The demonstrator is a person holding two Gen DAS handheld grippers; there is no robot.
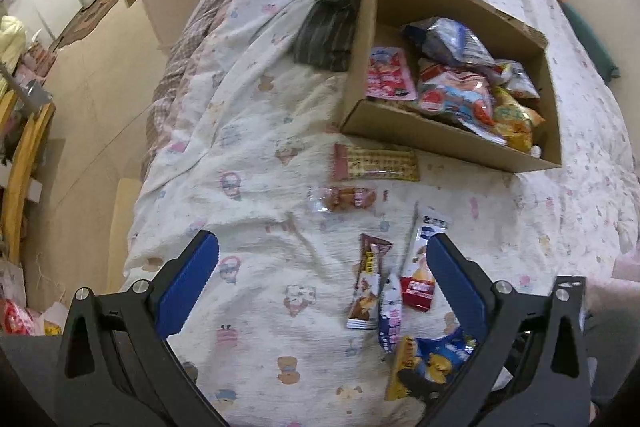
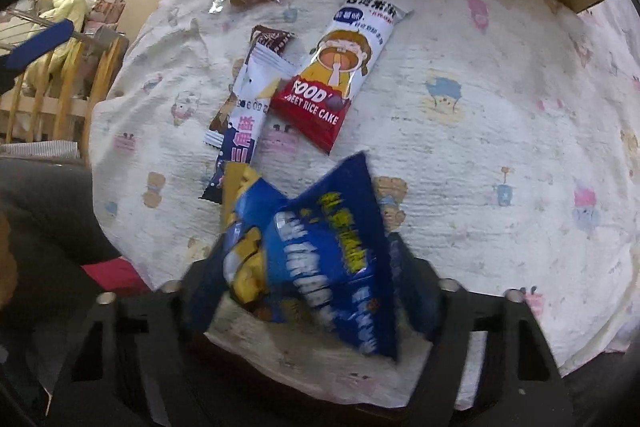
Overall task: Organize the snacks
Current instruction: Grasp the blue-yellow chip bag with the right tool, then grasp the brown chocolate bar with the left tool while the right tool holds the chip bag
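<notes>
Right claw (image 2: 308,267): we see its pads pressed on the blue bag (image 2: 320,259), gripping it just above the quilt (image 2: 480,147).
Blue bag: tilted, its long axis running from near right to far left, its far corner toward the rice cake pack (image 2: 340,75).
Left claw (image 1: 320,275): we find it spread wide and holding nothing, hovering over the quilt.
Loose snacks: wrappers lie lengthwise, pointing toward the box (image 1: 440,131).
Box: farthest, open, holding snack bags.
</notes>
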